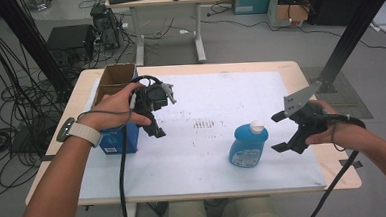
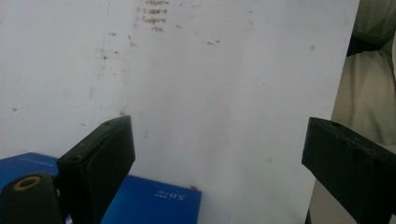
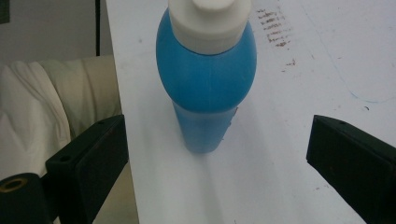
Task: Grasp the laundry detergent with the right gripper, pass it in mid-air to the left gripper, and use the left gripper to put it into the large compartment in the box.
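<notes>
A blue bottle with a white cap stands upright on the white sheet, right of the middle. From the right gripper view the bottle rises just ahead of the jaws and between their lines. My right gripper hangs open a short way to the right of it, jaws pointing left at it, nothing held. My left gripper is open at the left of the sheet, above the corner of a blue box. In the left gripper view its jaws stand wide apart over bare white sheet, with the blue box below.
An open cardboard box stands at the table's far left, behind the blue box. The white sheet covers most of the wooden table. The person's knees are at the near edge. A desk, cables and black frame posts stand beyond.
</notes>
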`<state>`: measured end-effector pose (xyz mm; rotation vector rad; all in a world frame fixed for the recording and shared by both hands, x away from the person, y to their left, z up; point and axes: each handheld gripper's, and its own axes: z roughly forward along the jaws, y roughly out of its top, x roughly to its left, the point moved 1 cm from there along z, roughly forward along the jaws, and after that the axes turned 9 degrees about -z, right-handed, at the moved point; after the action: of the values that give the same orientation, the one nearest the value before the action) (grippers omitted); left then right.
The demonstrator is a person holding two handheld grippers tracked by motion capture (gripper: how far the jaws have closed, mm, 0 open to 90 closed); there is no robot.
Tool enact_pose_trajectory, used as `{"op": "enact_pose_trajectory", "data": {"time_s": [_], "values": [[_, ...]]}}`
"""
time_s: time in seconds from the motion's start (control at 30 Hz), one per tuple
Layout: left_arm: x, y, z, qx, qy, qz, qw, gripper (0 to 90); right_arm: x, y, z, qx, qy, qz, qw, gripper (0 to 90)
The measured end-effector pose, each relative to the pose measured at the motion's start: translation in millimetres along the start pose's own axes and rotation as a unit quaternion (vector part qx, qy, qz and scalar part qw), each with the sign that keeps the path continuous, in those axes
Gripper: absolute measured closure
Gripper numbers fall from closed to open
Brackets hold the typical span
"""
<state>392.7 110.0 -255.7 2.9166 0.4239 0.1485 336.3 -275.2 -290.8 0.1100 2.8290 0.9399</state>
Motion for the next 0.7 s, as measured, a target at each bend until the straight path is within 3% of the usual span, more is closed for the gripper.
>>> {"op": "enact_pose_trajectory", "data": {"time_s": [0.17,0.27,0.37,0.47,0.5,0.57,0.7], "values": [[0.8,0.1,0.3,-0.001,0.000,0.001,1.0000,9.9,2.5,-3.6,2.1,-0.002,-0.002,0.016,0.9999,5.7],[1.0,0.5,0.7,0.000,0.000,0.001,1.0000,10.0,0.4,-5.9,5.0,-0.012,-0.004,0.000,0.9999,5.7],[1.2,1.1,1.2,0.001,0.000,0.000,1.0000,10.0,2.2,-7.2,6.0,-0.007,-0.003,0.016,0.9999,5.7],[1.5,1.2,1.7,-0.001,0.000,0.000,1.0000,10.1,0.9,-8.8,9.9,-0.015,-0.004,0.001,0.9999,5.7],[1.4,1.0,1.9,-0.001,-0.001,-0.003,1.0000,10.1,2.7,-9.3,10.3,-0.012,-0.004,0.014,0.9998,5.7],[1.7,0.9,2.1,-0.001,0.002,-0.002,1.0000,10.1,-1.0,-10.2,14.4,-0.025,-0.005,-0.010,0.9996,5.5],[1.6,0.5,2.0,-0.002,0.003,-0.003,1.0000,10.2,-0.8,-11.8,18.9,-0.032,-0.004,-0.008,0.9994,4.7]]}}
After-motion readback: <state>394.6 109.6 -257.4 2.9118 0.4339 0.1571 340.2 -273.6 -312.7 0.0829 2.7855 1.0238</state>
